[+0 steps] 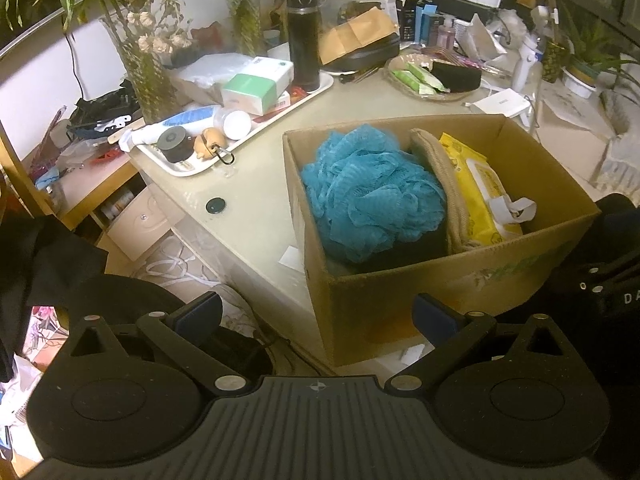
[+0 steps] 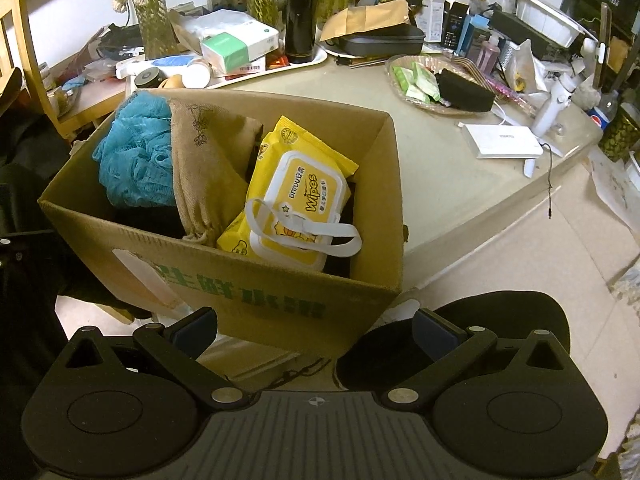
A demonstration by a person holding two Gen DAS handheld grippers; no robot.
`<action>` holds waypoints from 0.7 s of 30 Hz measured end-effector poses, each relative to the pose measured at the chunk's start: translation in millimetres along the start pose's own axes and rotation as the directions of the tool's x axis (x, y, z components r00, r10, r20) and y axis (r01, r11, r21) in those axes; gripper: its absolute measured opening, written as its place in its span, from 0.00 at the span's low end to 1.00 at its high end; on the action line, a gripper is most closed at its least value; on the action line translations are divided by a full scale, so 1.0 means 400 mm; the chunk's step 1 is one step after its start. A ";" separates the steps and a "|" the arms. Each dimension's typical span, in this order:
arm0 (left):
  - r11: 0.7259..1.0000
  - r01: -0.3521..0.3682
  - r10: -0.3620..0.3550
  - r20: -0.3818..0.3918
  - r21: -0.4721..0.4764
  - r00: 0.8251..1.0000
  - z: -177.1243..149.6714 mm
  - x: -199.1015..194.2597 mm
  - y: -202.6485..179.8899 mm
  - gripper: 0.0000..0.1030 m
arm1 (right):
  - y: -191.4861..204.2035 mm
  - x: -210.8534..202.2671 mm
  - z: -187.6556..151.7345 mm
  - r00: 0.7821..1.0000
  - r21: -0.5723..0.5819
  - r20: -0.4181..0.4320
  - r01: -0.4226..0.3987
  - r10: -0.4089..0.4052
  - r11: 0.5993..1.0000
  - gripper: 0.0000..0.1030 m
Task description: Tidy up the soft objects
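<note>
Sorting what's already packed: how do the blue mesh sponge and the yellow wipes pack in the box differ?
The blue mesh sponge is a ruffled, netted ball; the yellow wipes pack is a flat, smooth packet with a printed lid and a white strap. The sponge fills the box's left end, the wipes pack leans at the right, with a burlap bag between them. Both sit inside the cardboard box.

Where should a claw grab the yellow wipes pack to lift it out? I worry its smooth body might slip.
Take the white carry strap of the wipes pack, coming from above. It loops free over the pack's lower end, while the burlap bag and cardboard box wall crowd its sides.
</note>
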State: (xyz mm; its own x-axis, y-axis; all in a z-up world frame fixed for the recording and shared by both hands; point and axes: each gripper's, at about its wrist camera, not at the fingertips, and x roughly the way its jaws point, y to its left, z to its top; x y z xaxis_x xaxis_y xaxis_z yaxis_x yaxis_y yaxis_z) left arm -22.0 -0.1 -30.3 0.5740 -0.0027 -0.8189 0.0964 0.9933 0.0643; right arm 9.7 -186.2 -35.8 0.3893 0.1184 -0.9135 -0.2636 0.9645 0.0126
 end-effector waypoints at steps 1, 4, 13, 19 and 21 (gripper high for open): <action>1.000 -0.001 0.001 0.001 0.000 1.000 0.001 0.000 0.000 1.00 | 0.001 0.001 0.000 1.000 -0.001 0.000 -0.002 0.002 1.000 1.00; 1.000 -0.004 0.004 0.003 0.002 1.000 0.002 0.000 0.001 1.00 | 0.001 0.002 0.001 1.000 -0.001 0.000 -0.001 0.001 1.000 1.00; 1.000 -0.012 0.012 0.005 0.005 1.000 0.004 0.001 0.003 1.00 | 0.003 0.003 0.004 1.000 -0.007 0.007 0.008 -0.008 1.000 1.00; 1.000 -0.014 0.014 0.004 0.006 1.000 0.005 0.000 0.005 1.00 | 0.000 0.003 0.005 1.000 -0.004 0.011 0.006 -0.006 1.000 1.00; 1.000 -0.017 0.017 0.005 0.006 1.000 0.006 0.000 0.005 1.00 | 0.000 0.003 0.005 1.000 -0.005 0.012 0.006 -0.006 1.000 1.00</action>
State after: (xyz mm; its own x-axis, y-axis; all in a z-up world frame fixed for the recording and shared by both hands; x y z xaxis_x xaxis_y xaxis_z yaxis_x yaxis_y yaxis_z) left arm -19.8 1.7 -28.7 0.5794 0.0131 -0.8150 0.0915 0.9925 0.0810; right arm 11.9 -185.5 -35.9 0.4017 0.1153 -0.9085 -0.2653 0.9641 0.0051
